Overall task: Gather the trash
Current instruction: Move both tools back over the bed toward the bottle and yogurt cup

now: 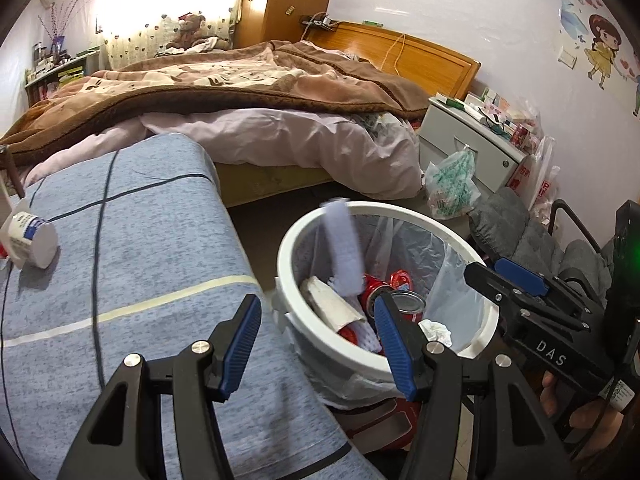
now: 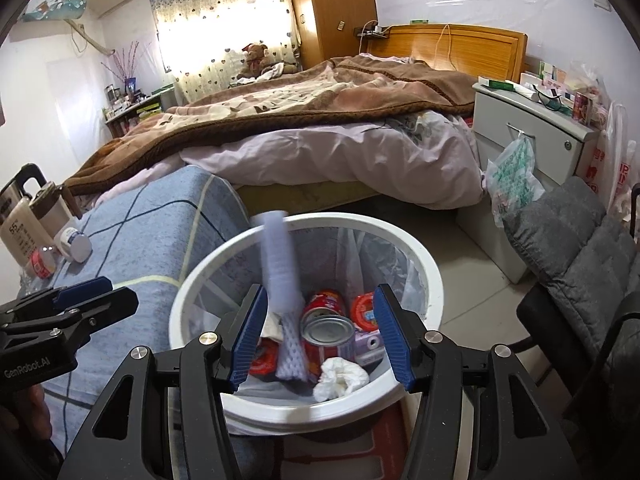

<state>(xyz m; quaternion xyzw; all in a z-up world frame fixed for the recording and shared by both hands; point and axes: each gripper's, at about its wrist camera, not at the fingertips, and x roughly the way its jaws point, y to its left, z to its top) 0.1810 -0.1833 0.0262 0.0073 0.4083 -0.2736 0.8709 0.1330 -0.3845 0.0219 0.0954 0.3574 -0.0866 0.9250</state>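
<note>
A white trash bin (image 2: 424,280) with a clear liner stands on the floor beside the blue checked surface (image 1: 132,280). It holds red cans (image 2: 324,304), an open tin (image 2: 328,330), a crumpled tissue (image 2: 340,378) and cardboard (image 1: 332,304). A pale lavender foam net sleeve (image 2: 280,264), blurred, stands on end in the bin, touching neither gripper; it also shows in the left wrist view (image 1: 344,248). My right gripper (image 2: 320,336) is open and empty just above the bin. My left gripper (image 1: 316,344) is open and empty over the bin's left rim (image 1: 288,248).
A small white bottle (image 1: 34,236) lies on the blue surface at the far left, next to a thermos and a mug (image 2: 48,204). An unmade bed (image 2: 320,120) lies behind. A white nightstand (image 2: 532,128) with a hanging plastic bag (image 2: 512,176) and a grey cushioned chair (image 2: 580,248) stand to the right.
</note>
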